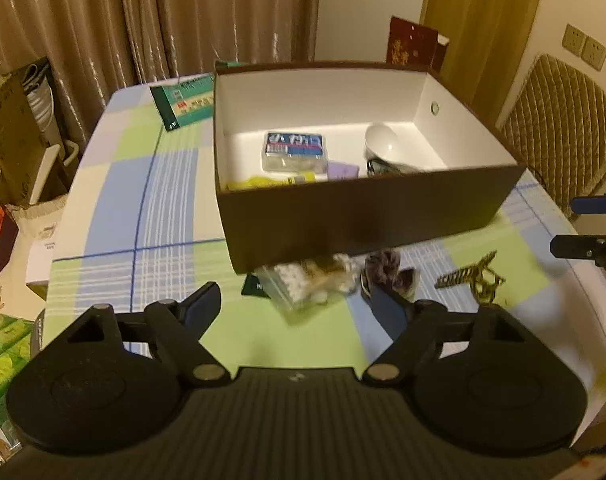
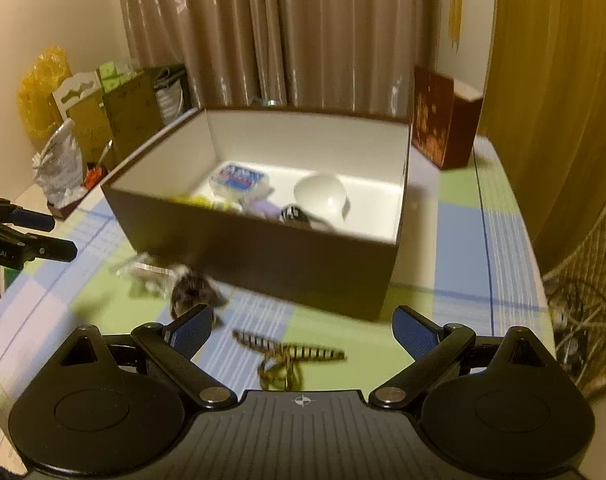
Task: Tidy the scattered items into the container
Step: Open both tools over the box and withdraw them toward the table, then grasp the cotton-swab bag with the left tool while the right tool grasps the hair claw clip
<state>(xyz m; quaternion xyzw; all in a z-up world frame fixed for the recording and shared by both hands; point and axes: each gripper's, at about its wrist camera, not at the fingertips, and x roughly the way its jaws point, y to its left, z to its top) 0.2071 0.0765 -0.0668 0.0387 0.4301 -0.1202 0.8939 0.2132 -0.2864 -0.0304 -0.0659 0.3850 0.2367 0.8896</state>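
Three loose items lie on the checked tablecloth (image 1: 171, 208) between the grippers and the brown box (image 2: 263, 264). Left gripper (image 1: 303, 304): jaws apart, empty; right gripper (image 2: 303, 328): jaws apart, empty. Just ahead of the right gripper, between its fingers, lies the striped hair claw (image 2: 291, 354); judged light, stiff and springy, best pinched across its central hinge, teeth likely to snag. Ahead of the left gripper, a clear bag of cotton swabs (image 1: 311, 280) lies against the box wall; judged soft, light and slippery, so take a corner. Beside it, a dark scrunchie (image 1: 383, 270), soft. Farther on, the box already holds a white bowl (image 2: 321, 196), fragile, and a packet (image 1: 293, 148). Its near wall stands tall; lift clear before crossing.
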